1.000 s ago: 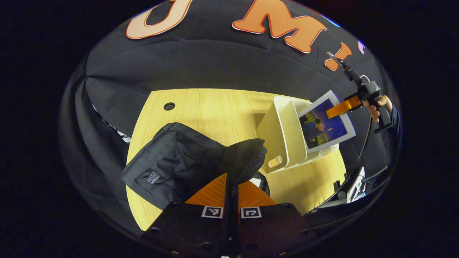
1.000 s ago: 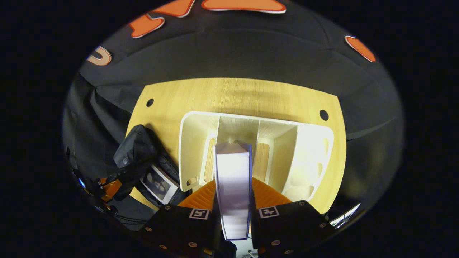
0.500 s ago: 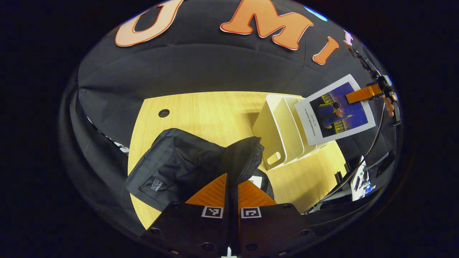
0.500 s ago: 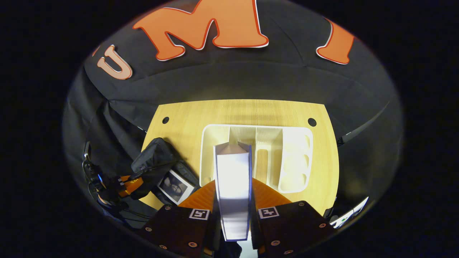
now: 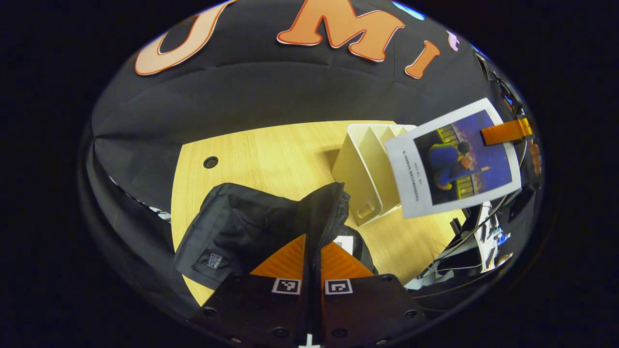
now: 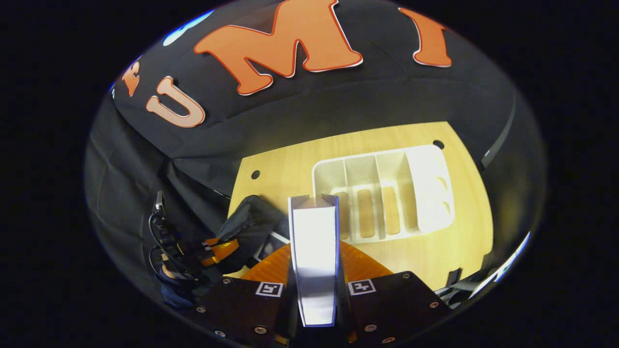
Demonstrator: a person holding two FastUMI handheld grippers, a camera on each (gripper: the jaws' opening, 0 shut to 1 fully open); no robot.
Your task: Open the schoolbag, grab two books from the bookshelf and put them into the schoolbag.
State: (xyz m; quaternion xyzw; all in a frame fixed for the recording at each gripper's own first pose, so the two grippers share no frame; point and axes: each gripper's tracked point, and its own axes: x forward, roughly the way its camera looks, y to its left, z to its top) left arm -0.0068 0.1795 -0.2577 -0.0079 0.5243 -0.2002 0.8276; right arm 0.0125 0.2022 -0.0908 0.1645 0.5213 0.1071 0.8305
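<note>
In the left gripper view, the left gripper is clenched on the schoolbag's zipper edge at the lower centre. At the right, the right gripper grasps a book in the air, in front of the white bookshelf on the worktop.

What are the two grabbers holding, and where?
The right gripper pinches a book at its top edge. The left gripper pinches the schoolbag's zipper flap.

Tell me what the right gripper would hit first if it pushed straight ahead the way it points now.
Probably the white bookshelf or the table near it. The right gripper, shut on a book, aims at the shelf's left end, beside the schoolbag; depth is unclear.
</note>
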